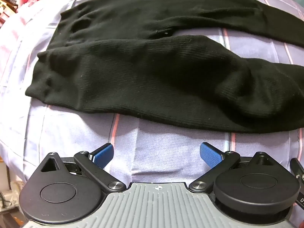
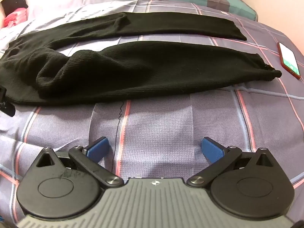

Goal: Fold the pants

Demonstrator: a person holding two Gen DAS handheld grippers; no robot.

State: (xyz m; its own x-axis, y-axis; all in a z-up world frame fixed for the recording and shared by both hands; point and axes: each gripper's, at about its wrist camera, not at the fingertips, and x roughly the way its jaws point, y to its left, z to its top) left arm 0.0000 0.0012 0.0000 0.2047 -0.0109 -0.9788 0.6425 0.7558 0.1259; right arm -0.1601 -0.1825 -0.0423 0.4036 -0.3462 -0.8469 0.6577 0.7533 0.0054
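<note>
The black pants [image 1: 144, 76] lie flat on a bed with a lilac checked sheet [image 1: 161, 148], not yet folded. The waistband is at the left end and the 2 legs run to the right, with a strip of sheet showing between them. In the right wrist view the near leg [image 2: 152, 70] ends in a cuff close to a phone [image 2: 289, 62] with a red case and a lit screen, which rests on the sheet just beyond it. The far leg [image 2: 171, 26] lies straight behind.

The left gripper [image 1: 156, 154] hangs over bare sheet, just before the near edge of the pants, its blue fingers [image 1: 103, 154] spread wide and holding nothing. The right gripper [image 2: 154, 149] is also released, with fingers [image 2: 210, 150] wide apart above the sheet, near the leg but not touching it.
</note>
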